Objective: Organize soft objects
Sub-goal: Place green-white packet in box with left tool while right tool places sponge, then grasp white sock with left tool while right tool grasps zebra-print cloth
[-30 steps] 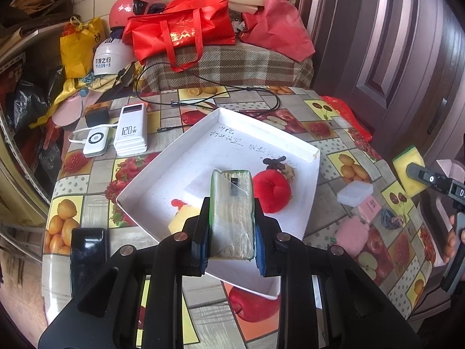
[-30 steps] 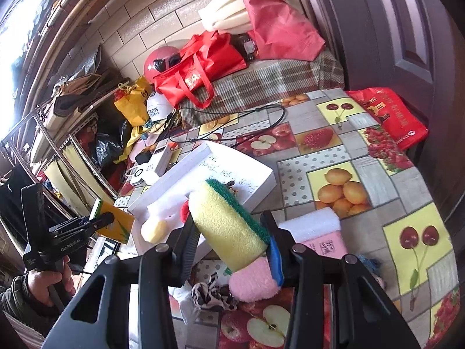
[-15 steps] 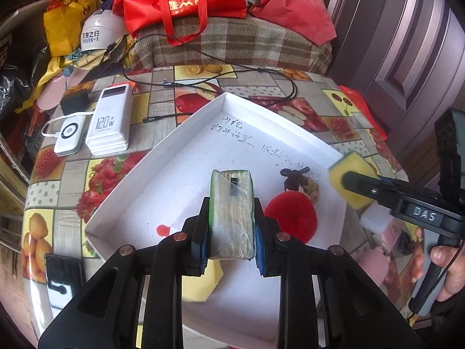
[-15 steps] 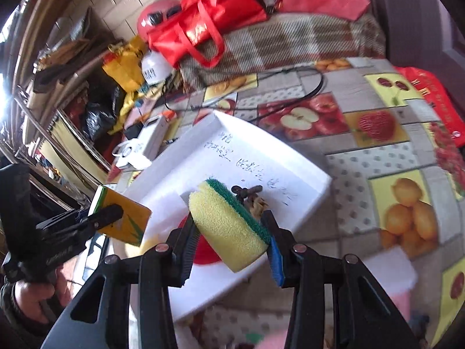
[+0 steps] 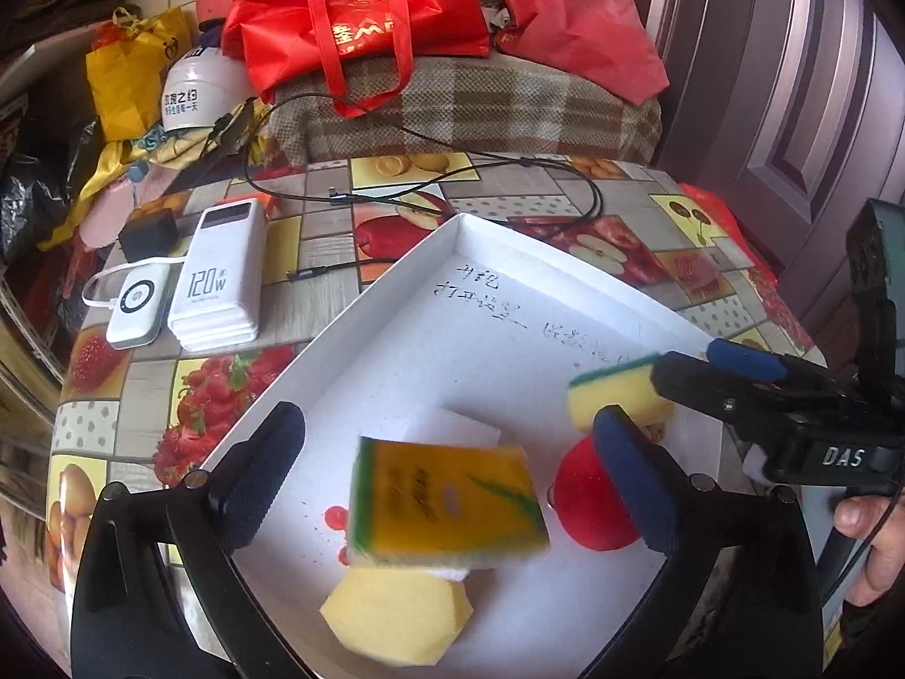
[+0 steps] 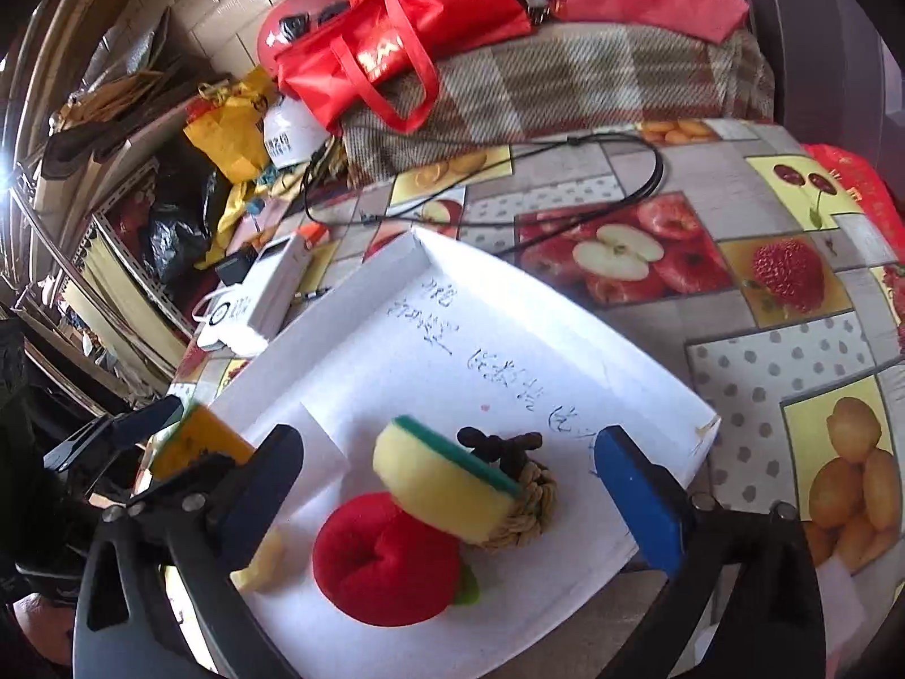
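Observation:
A white tray (image 5: 396, 305) lies on the fruit-print table. My left gripper (image 5: 452, 469) is open above it; the wrapped yellow sponge pack (image 5: 447, 503) lies loose between the fingers, over a yellow foam piece (image 5: 396, 617) and a white block (image 5: 458, 430). My right gripper (image 6: 452, 481) is open; the yellow-green sponge (image 6: 447, 481) rests free on a red plush apple (image 6: 384, 560) and a woven rope piece (image 6: 526, 503). The right gripper also shows in the left wrist view (image 5: 679, 373), beside that sponge (image 5: 616, 396).
Two white power banks (image 5: 220, 283) and a black cable (image 5: 452, 181) lie on the table behind the tray. A red bag (image 5: 362, 17) and checked cloth sit at the back. The tray (image 6: 565, 339) has handwriting inside.
Both grippers moved over the tray and opened. The sponge pack dropped from the left one, the yellow-green sponge from the right one; both now lie in the tray.

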A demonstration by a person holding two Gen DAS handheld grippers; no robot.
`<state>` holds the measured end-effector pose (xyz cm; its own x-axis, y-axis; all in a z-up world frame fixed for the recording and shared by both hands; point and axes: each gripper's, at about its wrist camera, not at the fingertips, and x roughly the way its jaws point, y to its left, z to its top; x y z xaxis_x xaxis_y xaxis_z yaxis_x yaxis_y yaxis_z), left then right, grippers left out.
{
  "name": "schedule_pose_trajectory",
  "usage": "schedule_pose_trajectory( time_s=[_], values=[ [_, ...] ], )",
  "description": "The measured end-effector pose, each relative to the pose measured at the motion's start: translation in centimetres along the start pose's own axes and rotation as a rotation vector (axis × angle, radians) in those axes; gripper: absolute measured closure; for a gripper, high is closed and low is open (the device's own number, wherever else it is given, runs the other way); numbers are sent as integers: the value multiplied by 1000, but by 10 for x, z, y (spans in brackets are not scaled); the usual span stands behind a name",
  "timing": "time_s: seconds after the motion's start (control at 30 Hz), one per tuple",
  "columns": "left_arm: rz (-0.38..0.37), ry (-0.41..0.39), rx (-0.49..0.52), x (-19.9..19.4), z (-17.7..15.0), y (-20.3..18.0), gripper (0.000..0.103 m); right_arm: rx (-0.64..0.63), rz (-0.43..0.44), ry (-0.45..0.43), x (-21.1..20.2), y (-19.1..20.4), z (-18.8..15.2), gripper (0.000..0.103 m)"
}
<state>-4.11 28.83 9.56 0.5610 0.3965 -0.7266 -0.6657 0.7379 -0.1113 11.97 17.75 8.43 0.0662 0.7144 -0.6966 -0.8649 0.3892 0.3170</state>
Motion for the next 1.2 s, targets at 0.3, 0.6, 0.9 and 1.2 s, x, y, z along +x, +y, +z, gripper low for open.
schedule_pose_trajectory(
  time_s=[0.3, 0.6, 0.9, 1.2],
  values=[
    [-95, -31, 36, -34, -23, -9, 0, 9, -7, -105, -55, -5, -6, 0],
    [-286, 28, 194, -76, -89, -42, 0, -43, -35, -57, -105, -21, -59, 0],
    [-335, 94, 242, -99, -137, -54, 0, -211, 27, 145, -88, 19, -131, 50],
    [-395, 136, 320, -93, -150, -86, 0, -215, -7, 221, -91, 14, -160, 76]
  ],
)
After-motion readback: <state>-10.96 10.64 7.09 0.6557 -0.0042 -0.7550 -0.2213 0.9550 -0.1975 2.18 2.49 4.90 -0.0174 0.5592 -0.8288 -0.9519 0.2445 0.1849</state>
